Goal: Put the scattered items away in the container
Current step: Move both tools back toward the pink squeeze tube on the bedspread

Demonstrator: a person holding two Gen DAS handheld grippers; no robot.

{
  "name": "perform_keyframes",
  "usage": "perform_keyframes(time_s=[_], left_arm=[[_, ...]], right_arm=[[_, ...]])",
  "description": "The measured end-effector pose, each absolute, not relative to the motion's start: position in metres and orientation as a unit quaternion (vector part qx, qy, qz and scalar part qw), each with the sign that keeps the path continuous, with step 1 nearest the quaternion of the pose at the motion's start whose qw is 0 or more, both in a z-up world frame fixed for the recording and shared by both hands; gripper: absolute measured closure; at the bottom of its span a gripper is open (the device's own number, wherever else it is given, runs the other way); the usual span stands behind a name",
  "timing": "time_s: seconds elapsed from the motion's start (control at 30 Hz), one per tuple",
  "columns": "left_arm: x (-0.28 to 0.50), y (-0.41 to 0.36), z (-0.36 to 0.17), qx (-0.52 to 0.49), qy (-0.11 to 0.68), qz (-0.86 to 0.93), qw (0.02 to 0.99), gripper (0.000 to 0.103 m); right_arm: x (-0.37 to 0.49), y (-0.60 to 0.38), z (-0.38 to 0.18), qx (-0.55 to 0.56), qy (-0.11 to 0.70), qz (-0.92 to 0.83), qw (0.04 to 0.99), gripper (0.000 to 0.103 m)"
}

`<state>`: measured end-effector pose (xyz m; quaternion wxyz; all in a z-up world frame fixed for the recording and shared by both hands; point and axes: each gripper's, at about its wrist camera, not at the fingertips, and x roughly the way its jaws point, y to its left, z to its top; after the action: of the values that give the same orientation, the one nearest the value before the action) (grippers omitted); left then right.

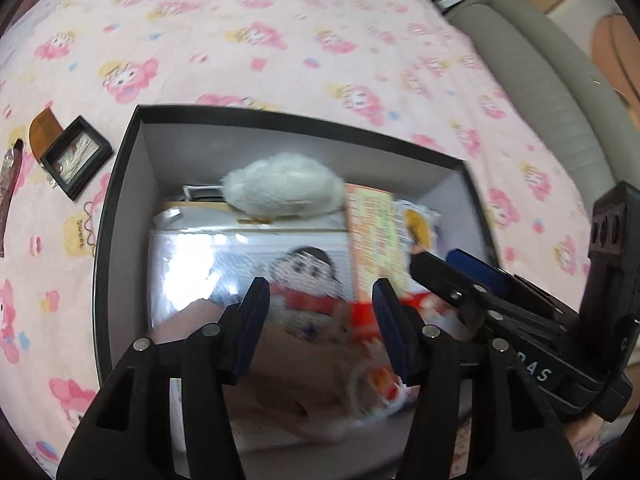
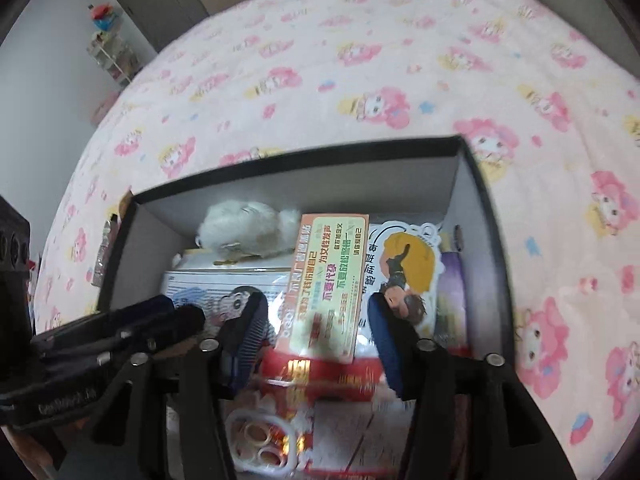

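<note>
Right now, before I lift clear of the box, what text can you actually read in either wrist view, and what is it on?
"Sweet": printed on the pink bedspread, left of the box.
"不要代孕": largest line I can make out on the orange-bordered card inside the box, printed sideways.
Other lines on that card: too blurred to quote with confidence.
Letters beside the sticker of a figure on yellow: unreadable.
White lettering on the gripper bodies: partly hidden, unreadable.

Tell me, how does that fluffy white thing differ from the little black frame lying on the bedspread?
The fluffy white toy sits inside the black box, on top of the packed items; the small black frame lies outside it on the pink bedspread.
The toy is soft, rounded and white; the frame is flat, hard-edged and square, with a pale picture under its window.
The toy rests against an orange card; the frame lies beside a brown comb.
</note>
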<state>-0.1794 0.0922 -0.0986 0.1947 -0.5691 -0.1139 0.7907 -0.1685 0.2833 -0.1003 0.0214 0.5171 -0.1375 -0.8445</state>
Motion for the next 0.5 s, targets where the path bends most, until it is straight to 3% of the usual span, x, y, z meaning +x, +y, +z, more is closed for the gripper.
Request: perform_keyframes(time_s=[0.5], left_arm=[[-0.101, 0.083, -0.04, -0.483, -0.076, 0.839, 0.239, 0.044]], right_arm=[[-0.088, 0.245, -0.043, 0.453, -0.136, -0.88, 0.043, 0.05]])
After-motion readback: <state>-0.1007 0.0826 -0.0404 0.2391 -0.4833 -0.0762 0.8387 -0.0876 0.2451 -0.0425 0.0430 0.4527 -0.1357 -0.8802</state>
